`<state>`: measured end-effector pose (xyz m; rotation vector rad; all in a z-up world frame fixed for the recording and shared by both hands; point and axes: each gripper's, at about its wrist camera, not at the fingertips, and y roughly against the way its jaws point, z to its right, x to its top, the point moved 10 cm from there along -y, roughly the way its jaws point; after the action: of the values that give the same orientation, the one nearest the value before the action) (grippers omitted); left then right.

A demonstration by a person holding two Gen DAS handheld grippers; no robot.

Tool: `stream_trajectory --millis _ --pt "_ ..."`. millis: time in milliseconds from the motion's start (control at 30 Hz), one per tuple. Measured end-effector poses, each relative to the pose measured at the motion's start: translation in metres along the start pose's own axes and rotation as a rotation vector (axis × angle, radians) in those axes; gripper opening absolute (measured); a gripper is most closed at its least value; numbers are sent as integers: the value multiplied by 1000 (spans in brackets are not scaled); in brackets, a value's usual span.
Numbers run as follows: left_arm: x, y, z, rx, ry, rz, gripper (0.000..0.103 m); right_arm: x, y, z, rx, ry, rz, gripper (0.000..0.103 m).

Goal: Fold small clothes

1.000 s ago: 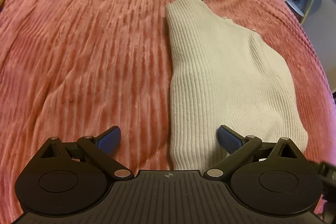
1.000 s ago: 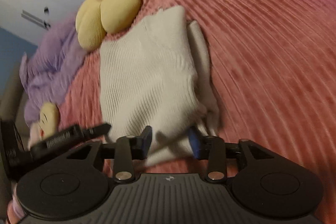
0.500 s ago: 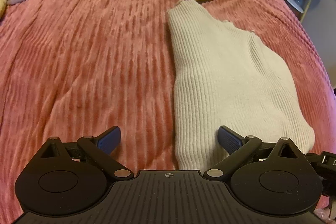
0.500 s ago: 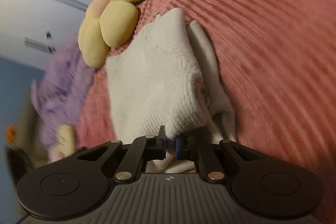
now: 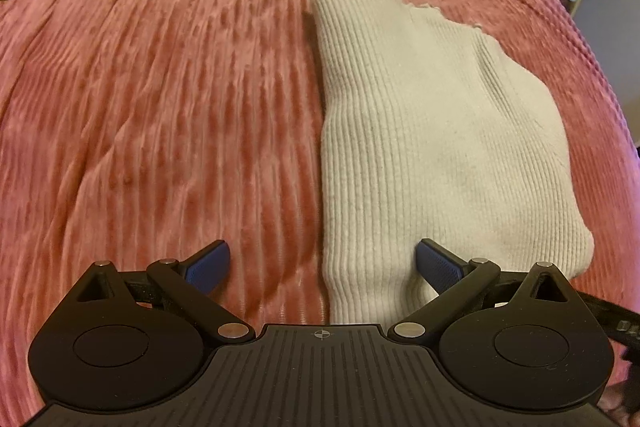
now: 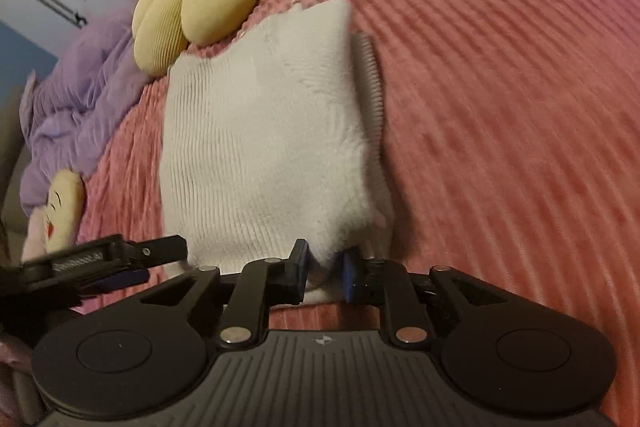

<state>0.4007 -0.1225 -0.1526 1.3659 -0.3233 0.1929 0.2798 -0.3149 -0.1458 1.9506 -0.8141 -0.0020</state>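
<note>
Right claw (image 6: 325, 269) — on sweater (image 6: 256, 147) edge

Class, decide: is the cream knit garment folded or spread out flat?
Folded. The cream knit garment lies doubled on the pink bedspread, a lower layer's edge showing along one side.

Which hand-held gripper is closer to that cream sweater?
The right hand-held gripper: its jaws, just reopening slightly, pinch the cream sweater's near corner. The left hand-held gripper hovers open, straddling its near edge.
</note>
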Motion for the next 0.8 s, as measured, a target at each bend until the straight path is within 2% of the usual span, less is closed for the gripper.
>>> stream_trajectory --millis 33,67,100,233,300,400,467,600,800 --pt "0 0 0 -1 0 1 102 2 6 1 -3 3 10 20" --pt "0 0 -1 -2 1 1 102 4 12 2 -8 6 20 26" --pt "0 -1 -1 -2 4 1 102 7 19 4 -28 2 33 37" --pt "0 -1 1 5 0 4 102 27 30 6 -24 0 97 39" --pt "0 -1 2 7 -3 5 102 33 26 4 -15 11 98 39" --pt "0 0 4 13 -12 5 102 39 10 -2 4 25 83 36" --pt "1 0 5 15 -22 5 102 38 2 -3 28 -6 60 28" --pt "1 0 6 19 -41 4 102 34 2 -1 39 14 62 16" --pt "2 -1 5 23 -40 3 102 33 0 0 29 19 53 15"
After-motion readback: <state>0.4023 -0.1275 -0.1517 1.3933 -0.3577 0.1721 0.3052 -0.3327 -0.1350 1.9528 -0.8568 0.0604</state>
